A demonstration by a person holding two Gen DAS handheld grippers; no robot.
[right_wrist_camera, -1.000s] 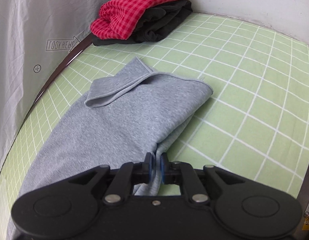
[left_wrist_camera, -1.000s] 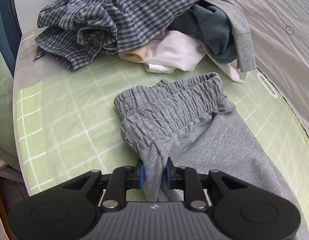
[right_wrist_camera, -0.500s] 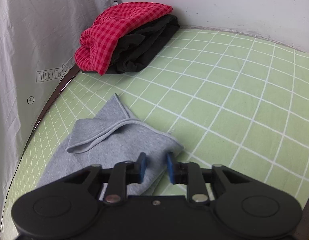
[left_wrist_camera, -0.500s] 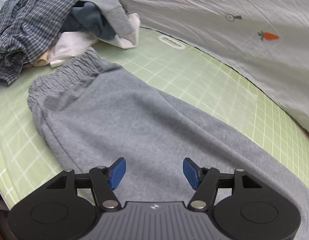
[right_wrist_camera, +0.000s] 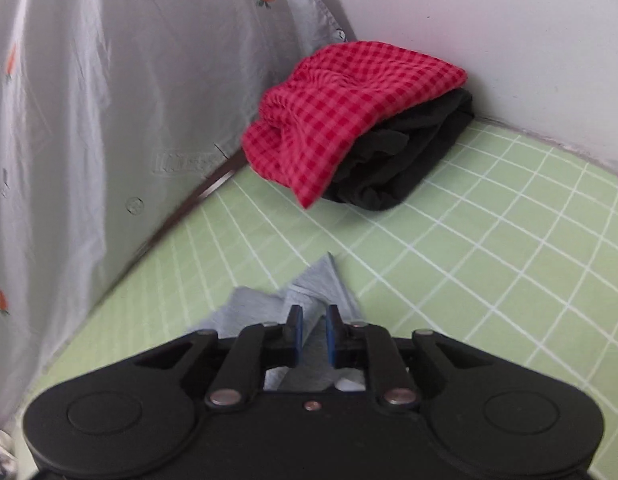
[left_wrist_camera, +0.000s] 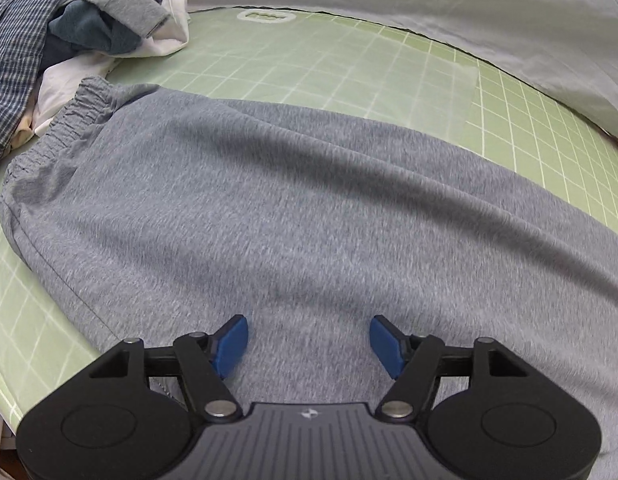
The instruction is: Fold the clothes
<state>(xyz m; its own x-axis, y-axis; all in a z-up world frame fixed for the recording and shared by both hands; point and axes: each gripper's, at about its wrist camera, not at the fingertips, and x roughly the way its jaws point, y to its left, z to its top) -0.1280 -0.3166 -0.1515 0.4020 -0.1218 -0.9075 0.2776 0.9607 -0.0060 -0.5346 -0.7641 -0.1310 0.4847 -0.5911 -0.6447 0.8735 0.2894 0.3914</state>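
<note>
Grey sweatpants point(left_wrist_camera: 309, 184) lie flat on the table point(left_wrist_camera: 349, 68): soft, limp jersey, best pinched at waistband or hem. Left tongs point(left_wrist_camera: 308, 340) spread wide; right tongs point(right_wrist_camera: 312, 330) slightly parted above the hem, gripping nothing.

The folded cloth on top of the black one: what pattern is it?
Red gingham check, clearest in the right wrist view.

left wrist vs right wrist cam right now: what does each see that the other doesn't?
Left wrist only: the waistband of the grey sweatpants spread flat, the unfolded clothes pile at far left, and the left gripper with jaws wide apart above the fabric.

Right wrist only: the red checked garment stacked on a black garment against the wall, and the right gripper, jaws nearly closed with a gap, over a grey hem corner.

Both: the grey sweatpants, the green grid mat and the grey printed sheet.
</note>
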